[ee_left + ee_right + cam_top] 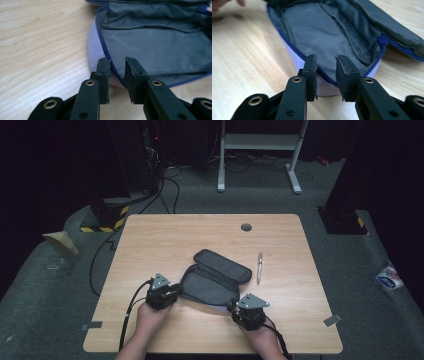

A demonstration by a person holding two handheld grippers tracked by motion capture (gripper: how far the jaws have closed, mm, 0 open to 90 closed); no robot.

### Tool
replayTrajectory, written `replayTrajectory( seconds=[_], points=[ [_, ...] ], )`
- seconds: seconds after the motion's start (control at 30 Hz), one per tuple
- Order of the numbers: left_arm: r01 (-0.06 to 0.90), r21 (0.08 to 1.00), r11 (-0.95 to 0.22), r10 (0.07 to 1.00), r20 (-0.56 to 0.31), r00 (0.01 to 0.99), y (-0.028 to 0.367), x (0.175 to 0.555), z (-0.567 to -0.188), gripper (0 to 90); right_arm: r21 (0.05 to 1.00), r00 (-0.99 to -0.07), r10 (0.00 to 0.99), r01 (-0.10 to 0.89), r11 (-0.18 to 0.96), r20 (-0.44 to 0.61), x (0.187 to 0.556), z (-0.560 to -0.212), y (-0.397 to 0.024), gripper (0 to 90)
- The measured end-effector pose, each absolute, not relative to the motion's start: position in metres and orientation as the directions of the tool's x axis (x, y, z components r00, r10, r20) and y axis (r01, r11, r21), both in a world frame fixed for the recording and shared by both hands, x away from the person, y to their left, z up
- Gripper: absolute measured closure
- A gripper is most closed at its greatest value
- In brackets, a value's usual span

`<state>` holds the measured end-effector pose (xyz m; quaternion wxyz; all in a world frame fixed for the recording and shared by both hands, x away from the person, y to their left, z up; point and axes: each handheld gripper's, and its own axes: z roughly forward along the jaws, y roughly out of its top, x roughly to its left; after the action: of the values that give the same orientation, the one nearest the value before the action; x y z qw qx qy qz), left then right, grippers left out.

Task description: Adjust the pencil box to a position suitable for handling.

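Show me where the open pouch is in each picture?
High view: the pouch lies mid-table, between the left gripper and right gripper.
Left gripper view: top right, its edge between the jaws.
Right gripper view: centre, its near rim between the jaws.
Shared landmark: the blue zipper along its rim, also in the right gripper view.

One grey fabric zip pouch with blue zipper teeth (215, 277) is lying open near the middle of the light wooden table (165, 235). One slim silver pen (259, 267) is lying just to its right. One round grey grommet (246, 227) is sitting at the table's far edge. Two black two-jaw grippers are working at the near side: one left gripper (172, 292), one right gripper (234, 307).
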<state>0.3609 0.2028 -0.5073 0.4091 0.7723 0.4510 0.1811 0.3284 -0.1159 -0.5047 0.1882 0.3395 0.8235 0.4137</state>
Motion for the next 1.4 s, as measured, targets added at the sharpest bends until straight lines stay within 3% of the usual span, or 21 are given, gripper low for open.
replayTrajectory(
  seconds=[0.4, 0.53, 0.63, 0.8, 1.1, 1.2, 1.4],
  points=[
    [0.538, 0.794, -0.283, 0.826, -0.084, 0.558, 0.199, 0.321, -0.504, 72.5, 0.824, -0.68, 0.731, 0.386, 0.416, -0.051, 0.338, -0.505, -0.12, 67.4],
    [0.524, 0.802, -0.287, 0.817, -0.081, 0.571, 0.195, 0.319, -0.503, 71.1, 0.842, -0.673, 0.739, 0.379, 0.383, -0.033, 0.334, -0.498, -0.126, 63.0],
    [0.515, 0.803, -0.302, 0.807, -0.072, 0.586, 0.194, 0.319, -0.504, 70.5, 0.85, -0.645, 0.759, 0.349, 0.393, -0.087, 0.33, -0.491, -0.129, 60.8],
    [0.51, 0.805, -0.302, 0.791, -0.087, 0.605, 0.188, 0.318, -0.503, 68.6, 0.854, -0.594, 0.804, 0.403, 0.328, -0.028, 0.338, -0.492, -0.136, 59.9],
    [0.488, 0.809, -0.329, 0.749, -0.092, 0.656, 0.176, 0.313, -0.501, 66.2, 0.832, -0.545, 0.838, 0.458, 0.313, -0.016, 0.351, -0.501, -0.15, 74.6],
    [0.478, 0.814, -0.331, 0.74, -0.091, 0.667, 0.173, 0.311, -0.499, 60.7, 0.828, -0.54, 0.842, 0.466, 0.31, -0.011, 0.354, -0.502, -0.153, 80.2],
    [0.467, 0.84, -0.276, 0.769, -0.098, 0.631, 0.178, 0.312, -0.495, 55.0, 0.83, -0.544, 0.839, 0.462, 0.313, -0.013, 0.355, -0.502, -0.156, 80.7]
  ],
)
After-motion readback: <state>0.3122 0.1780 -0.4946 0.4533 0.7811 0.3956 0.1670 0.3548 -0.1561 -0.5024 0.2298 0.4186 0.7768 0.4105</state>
